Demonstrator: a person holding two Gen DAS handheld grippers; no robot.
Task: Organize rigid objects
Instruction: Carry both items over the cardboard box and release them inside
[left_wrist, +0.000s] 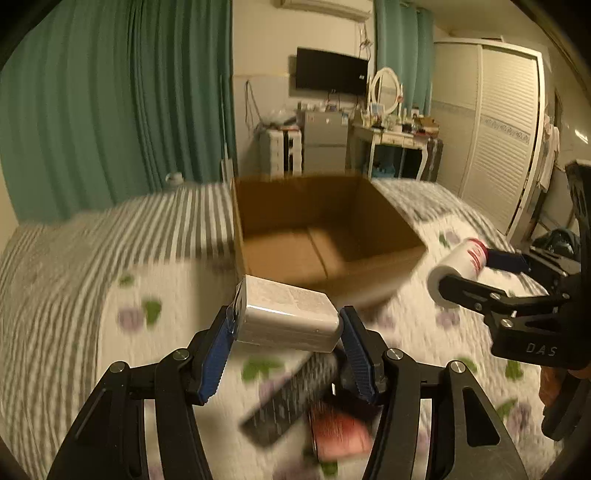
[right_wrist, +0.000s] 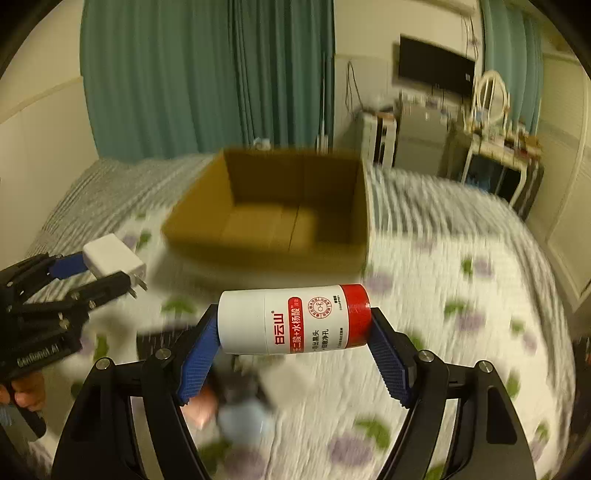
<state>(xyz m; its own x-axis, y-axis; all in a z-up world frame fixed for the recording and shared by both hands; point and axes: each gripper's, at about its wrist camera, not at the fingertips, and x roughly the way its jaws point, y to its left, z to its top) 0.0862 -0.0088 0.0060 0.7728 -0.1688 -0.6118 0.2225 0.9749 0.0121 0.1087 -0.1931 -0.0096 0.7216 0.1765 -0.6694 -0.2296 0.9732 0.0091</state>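
Your left gripper (left_wrist: 288, 328) is pinching a white charger plug (left_wrist: 290, 319) between its blue pads (left_wrist: 214, 354), one pad on each short end. The plug is held clear of the bed (left_wrist: 74, 258), its metal prongs pointing to the left in the left wrist view. From the right wrist view the same plug (right_wrist: 112, 260) shows at the far left, prongs aimed toward the box side.

Your right gripper (right_wrist: 293, 332) is clamped on a white cylindrical bottle (right_wrist: 293, 319) with a red cap end and red printed label. The bottle lies horizontally across the pads, red end to the right, white end to the left, each end pressed against one pad. In the left wrist view that bottle (left_wrist: 456, 271) appears at the right, above the floral quilt.

An open cardboard box (left_wrist: 388, 221) sits on the bed ahead of both grippers, flaps out of sight, its inside bare in both views (right_wrist: 364, 206). Neither held item is over the box opening; both are on the near side of its front wall.

Below the left gripper, on the quilt: a dark remote control (left_wrist: 291, 398) lying diagonally, and beside it a reddish object (left_wrist: 341, 432), too blurred to identify. Under the right gripper there is a dark and pale-blue clutter (right_wrist: 243, 402), also blurred.

Background and bedding are motion-smeared in both views.
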